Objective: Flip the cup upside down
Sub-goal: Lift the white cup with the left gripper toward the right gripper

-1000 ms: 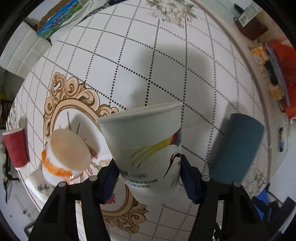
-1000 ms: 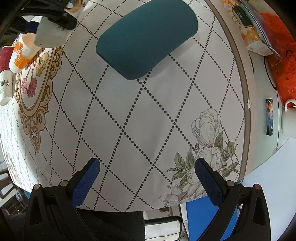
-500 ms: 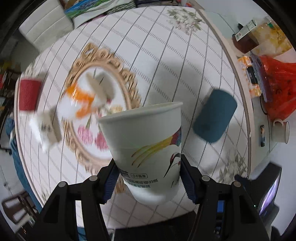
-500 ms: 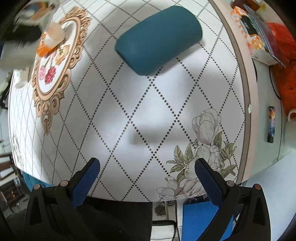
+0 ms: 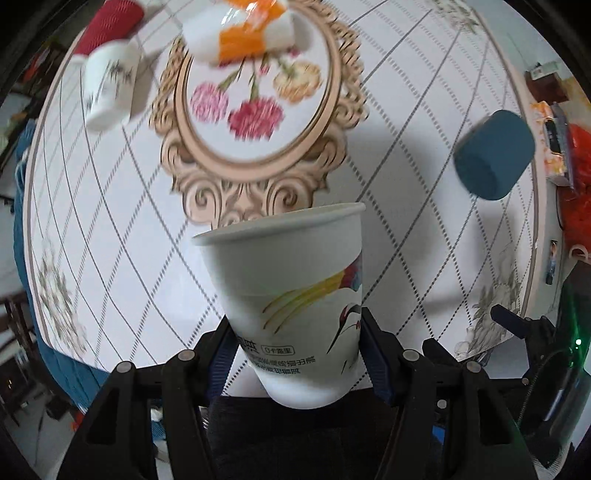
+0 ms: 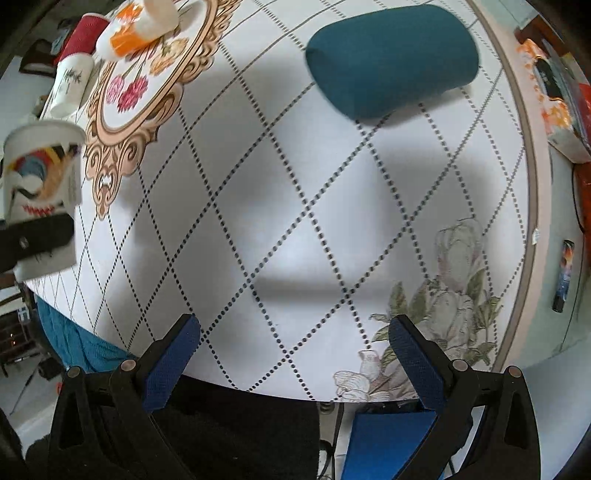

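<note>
My left gripper (image 5: 295, 354) is shut on a white paper cup (image 5: 291, 291) with a coloured bird print, held in the air above the near part of the table, rim pointing away from the camera. The same cup (image 6: 40, 173) shows at the left edge of the right wrist view, with the left gripper's finger (image 6: 35, 240) across it. My right gripper (image 6: 295, 354) is open and empty above the table's near edge.
A teal cup (image 6: 391, 55) lies on its side at the right; it also shows in the left wrist view (image 5: 495, 155). An orange-and-white cup (image 5: 240, 33), a white cup (image 5: 110, 85) and a red cup (image 5: 110, 22) sit at the far side. The patterned tablecloth (image 6: 295, 221) covers the round table.
My left gripper has lifted and pulled back toward the near edge with the cup; the table looks farther away. The right gripper has drawn back slightly and stays open.
</note>
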A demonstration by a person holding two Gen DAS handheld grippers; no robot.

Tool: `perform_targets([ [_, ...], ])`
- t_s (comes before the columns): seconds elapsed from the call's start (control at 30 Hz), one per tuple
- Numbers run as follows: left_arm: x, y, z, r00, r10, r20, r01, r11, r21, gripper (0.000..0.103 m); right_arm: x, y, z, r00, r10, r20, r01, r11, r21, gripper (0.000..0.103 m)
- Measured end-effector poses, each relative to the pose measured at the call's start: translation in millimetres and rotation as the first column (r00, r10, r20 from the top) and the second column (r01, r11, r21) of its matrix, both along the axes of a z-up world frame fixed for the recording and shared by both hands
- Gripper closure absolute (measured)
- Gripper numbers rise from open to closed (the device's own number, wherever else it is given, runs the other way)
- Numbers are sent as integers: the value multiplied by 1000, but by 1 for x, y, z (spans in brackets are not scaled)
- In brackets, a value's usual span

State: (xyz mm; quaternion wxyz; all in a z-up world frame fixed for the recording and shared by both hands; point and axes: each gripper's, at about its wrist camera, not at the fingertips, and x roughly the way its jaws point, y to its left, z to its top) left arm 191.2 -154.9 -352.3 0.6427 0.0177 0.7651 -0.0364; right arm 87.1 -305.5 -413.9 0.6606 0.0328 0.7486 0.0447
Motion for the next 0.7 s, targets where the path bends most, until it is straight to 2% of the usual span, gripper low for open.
perform_targets([
  [0.2,-10,-4,-19,999,18,-45,-20,999,-32,44,-12,12,-8,999,36,-27,-36,999,-12,0],
  [0.37,-12,-17,-34,998,-16,-69,13,999,-50,44,-14,22,-16,998,40,-40,-42,998,-49,0],
  [0.53,-6,-29,-47,995,-51,-84,46,997,-57,44,-13,19,-17,998,21,-54,-24,998,-62,0],
  [0.7,2,-38,-61,992,-72,-107,66,996,-57,44,5,3,-24,998,10,-61,-14,997,-77,0],
])
